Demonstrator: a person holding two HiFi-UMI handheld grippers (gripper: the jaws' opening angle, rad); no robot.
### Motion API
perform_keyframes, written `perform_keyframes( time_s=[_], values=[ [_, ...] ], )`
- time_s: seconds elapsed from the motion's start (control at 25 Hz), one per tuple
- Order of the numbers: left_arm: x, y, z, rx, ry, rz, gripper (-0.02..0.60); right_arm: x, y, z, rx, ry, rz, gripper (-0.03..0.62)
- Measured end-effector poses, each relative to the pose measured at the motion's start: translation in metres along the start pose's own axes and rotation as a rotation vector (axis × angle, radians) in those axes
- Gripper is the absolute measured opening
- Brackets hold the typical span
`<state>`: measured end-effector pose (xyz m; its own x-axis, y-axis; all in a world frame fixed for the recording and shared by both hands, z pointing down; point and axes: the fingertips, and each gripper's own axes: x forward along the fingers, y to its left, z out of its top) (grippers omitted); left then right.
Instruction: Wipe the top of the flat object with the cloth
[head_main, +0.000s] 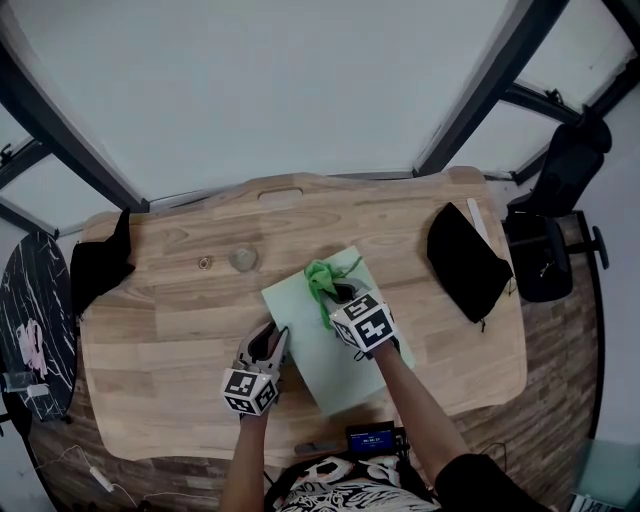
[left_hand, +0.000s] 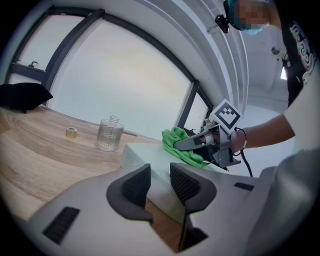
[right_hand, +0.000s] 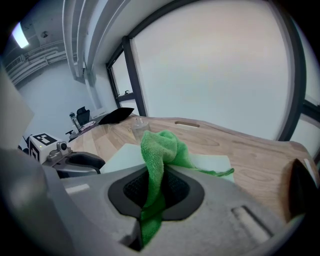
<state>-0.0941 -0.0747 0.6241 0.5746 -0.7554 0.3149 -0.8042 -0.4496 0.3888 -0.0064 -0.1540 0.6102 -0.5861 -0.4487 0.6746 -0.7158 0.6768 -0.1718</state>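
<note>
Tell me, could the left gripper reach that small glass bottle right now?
Probably yes: the left gripper has its fingers apart, and only open tabletop lies between it and the glass bottle.

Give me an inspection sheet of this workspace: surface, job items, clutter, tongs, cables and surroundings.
Surface: wooden table, with a handle slot at the far edge.
Job's things: pale green board lies flat at centre; green cloth rests on it.
Clutter: glass bottle, gold cap, black bag at left, black pouch at right.
Tongs: right tongs shut on the green cloth; left tongs open at the board's left edge.
Cables: white cable on the floor.
Surroundings: office chair, round black table.
</note>
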Motion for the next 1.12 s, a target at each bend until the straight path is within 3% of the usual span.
perform_keyframes(
  time_s=[0.2,0.32,0.48,0.6,0.72,0.84,1.0,1.12],
  values=[
    [0.001,0.004,0.004,-0.142,-0.008,0.014,0.116,-0.005,0.001,0.007,-0.027,-0.010,-0.030,0.025],
    [0.001,0.003,0.008,-0.136,0.000,0.030,0.101,-0.014,0.000,0.009,-0.040,-0.024,-0.053,0.025],
    [-0.007,0.002,0.036,-0.071,-0.053,0.034,0.087,-0.035,-0.001,0.012,-0.042,-0.078,-0.121,0.025],
    [-0.013,-0.012,0.055,0.032,-0.030,0.003,0.031,-0.053,0.007,0.010,-0.032,-0.121,-0.152,0.025],
    [-0.019,-0.031,0.078,0.115,-0.077,-0.023,0.031,-0.072,0.015,0.011,-0.035,-0.170,-0.178,0.025],
    [-0.031,-0.042,0.099,0.193,-0.159,0.011,0.030,-0.087,0.024,0.013,-0.052,-0.210,-0.195,0.025],
    [-0.046,-0.065,0.125,0.351,-0.204,0.047,0.024,-0.113,0.036,0.022,-0.057,-0.263,-0.209,0.025],
    [-0.054,-0.086,0.140,0.395,-0.227,0.037,0.019,-0.134,0.043,0.029,-0.023,-0.322,-0.227,0.025]
  ],
)
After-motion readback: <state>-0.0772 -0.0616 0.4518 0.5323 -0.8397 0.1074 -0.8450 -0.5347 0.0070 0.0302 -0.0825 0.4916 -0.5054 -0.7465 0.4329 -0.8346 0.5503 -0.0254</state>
